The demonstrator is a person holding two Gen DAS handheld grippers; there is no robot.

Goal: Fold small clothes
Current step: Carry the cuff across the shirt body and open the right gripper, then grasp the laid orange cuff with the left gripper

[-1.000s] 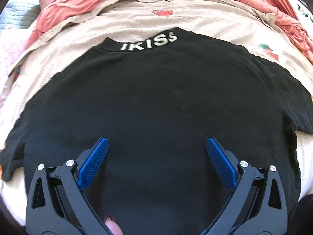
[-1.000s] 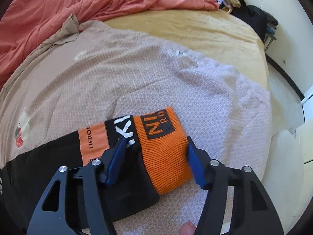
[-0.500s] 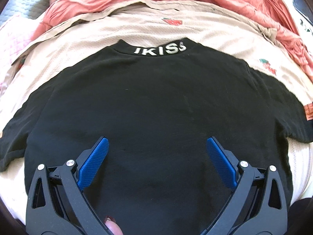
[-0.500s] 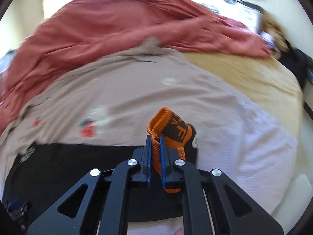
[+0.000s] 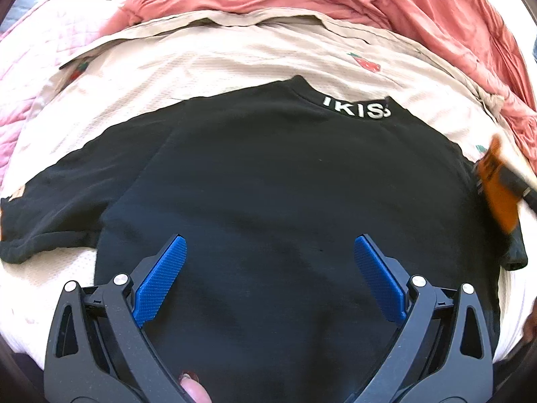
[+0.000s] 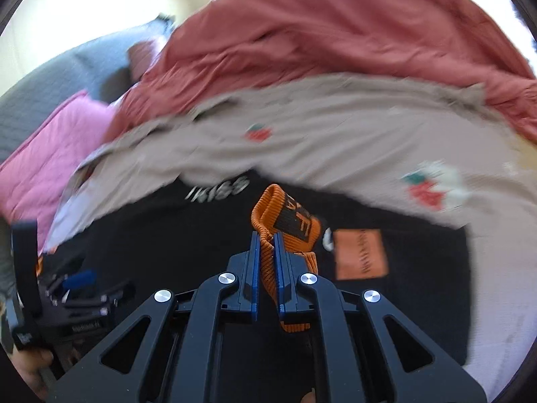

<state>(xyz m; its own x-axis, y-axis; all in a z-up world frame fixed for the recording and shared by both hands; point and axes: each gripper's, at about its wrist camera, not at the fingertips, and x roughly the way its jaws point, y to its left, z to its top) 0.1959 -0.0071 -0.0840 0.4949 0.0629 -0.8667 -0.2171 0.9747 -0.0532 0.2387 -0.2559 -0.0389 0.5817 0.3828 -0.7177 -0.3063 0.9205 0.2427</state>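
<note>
Meanwhile right gripper [image 6: 265, 235] pinches the orange cuff [image 6: 285, 215] above the black shirt [image 5: 285, 184]; left gripper [image 5: 270, 252] gapes empty.

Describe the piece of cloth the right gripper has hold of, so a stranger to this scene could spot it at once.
Start at the beige strawberry-print sheet spread over the bed, then find the black T-shirt lying on it. At the shirt's sleeve end, the orange ribbed cuff is pinched upright in the right gripper. Unlike the flat orange patch beside it, it is ribbed, looped and lifted off the shirt.
</note>
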